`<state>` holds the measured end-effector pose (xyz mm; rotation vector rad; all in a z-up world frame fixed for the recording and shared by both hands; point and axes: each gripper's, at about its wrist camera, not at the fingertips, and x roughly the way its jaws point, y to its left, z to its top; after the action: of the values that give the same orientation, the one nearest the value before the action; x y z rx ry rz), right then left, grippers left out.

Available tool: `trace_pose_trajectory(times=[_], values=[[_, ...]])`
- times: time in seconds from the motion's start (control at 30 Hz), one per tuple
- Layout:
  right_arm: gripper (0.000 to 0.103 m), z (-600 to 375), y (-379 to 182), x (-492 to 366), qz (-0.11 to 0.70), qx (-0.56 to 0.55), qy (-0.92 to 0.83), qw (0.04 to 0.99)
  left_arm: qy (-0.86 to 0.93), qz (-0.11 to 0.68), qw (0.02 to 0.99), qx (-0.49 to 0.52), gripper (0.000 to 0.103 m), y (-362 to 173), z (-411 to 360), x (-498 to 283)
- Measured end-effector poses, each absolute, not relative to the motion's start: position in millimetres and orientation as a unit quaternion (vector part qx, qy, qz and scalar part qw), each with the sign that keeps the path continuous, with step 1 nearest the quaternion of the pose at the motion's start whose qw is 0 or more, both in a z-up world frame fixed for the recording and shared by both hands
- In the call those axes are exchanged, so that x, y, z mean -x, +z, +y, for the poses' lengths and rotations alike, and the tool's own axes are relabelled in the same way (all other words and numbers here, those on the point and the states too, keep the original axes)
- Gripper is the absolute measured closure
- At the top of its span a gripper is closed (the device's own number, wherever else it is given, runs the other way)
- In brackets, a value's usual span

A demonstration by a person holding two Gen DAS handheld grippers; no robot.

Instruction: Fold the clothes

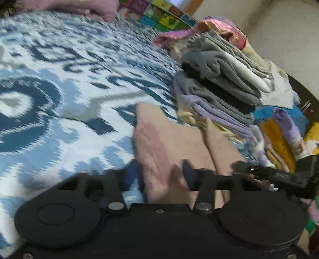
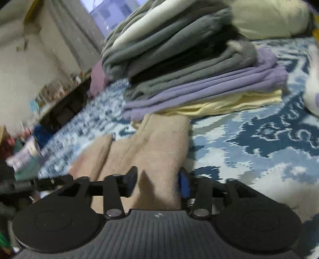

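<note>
A beige garment (image 1: 159, 143) lies on the blue and white patterned bedspread (image 1: 59, 89). My left gripper (image 1: 159, 175) has its blue-padded jaws on either side of the garment's near end and looks shut on it. In the right wrist view the same beige garment (image 2: 157, 147) runs forward from my right gripper (image 2: 157, 179), whose jaws also close on its near end. Its far end reaches a stack of folded clothes (image 2: 191, 65), which also shows in the left wrist view (image 1: 219, 87). Both views are blurred.
The folded stack holds grey, black, lilac and pale yellow pieces. Pink clothes (image 1: 199, 29) lie behind it. Yellow and lilac items (image 1: 283, 139) lie at the right. A pink garment (image 1: 95, 10) lies at the far edge. A cream pillow (image 2: 269, 18) sits behind the stack.
</note>
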<state>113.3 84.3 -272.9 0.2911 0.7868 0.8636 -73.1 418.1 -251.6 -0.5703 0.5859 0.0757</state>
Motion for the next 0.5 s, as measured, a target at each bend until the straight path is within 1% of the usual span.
trace_pose_trajectory(times=[0.03, 0.07, 0.1, 0.2, 0.23, 0.27, 0.3, 0.37, 0.5], values=[[0.040, 77, -268, -112, 0.364, -0.141, 0.401, 0.829, 0.037, 0.279, 0.916, 0.286, 0.044, -249, 420, 76], [0.034, 70, -264, -110, 0.358, -0.145, 0.396, 0.833, 0.036, 0.272, 0.915, 0.297, 0.042, -246, 421, 80], [0.033, 63, -260, -105, 0.354, -0.146, 0.391, 0.837, 0.038, 0.263, 0.914, 0.305, 0.040, -243, 421, 86], [0.030, 37, -263, -87, 0.378, -0.173, 0.381, 0.825, 0.049, 0.251, 0.909, 0.328, 0.039, -237, 416, 105], [0.027, 28, -264, -81, 0.386, -0.182, 0.378, 0.822, 0.053, 0.249, 0.905, 0.340, 0.038, -237, 414, 114], [0.026, 19, -265, -75, 0.394, -0.191, 0.374, 0.817, 0.055, 0.247, 0.901, 0.353, 0.037, -236, 412, 123], [0.026, 9, -268, -66, 0.402, -0.206, 0.369, 0.812, 0.056, 0.249, 0.897, 0.362, 0.035, -235, 408, 132], [0.023, -12, -275, -45, 0.415, -0.236, 0.361, 0.801, 0.059, 0.256, 0.890, 0.373, 0.035, -234, 399, 151], [0.022, -49, -287, -3, 0.429, -0.301, 0.348, 0.777, 0.074, 0.276, 0.875, 0.390, 0.033, -238, 378, 193]])
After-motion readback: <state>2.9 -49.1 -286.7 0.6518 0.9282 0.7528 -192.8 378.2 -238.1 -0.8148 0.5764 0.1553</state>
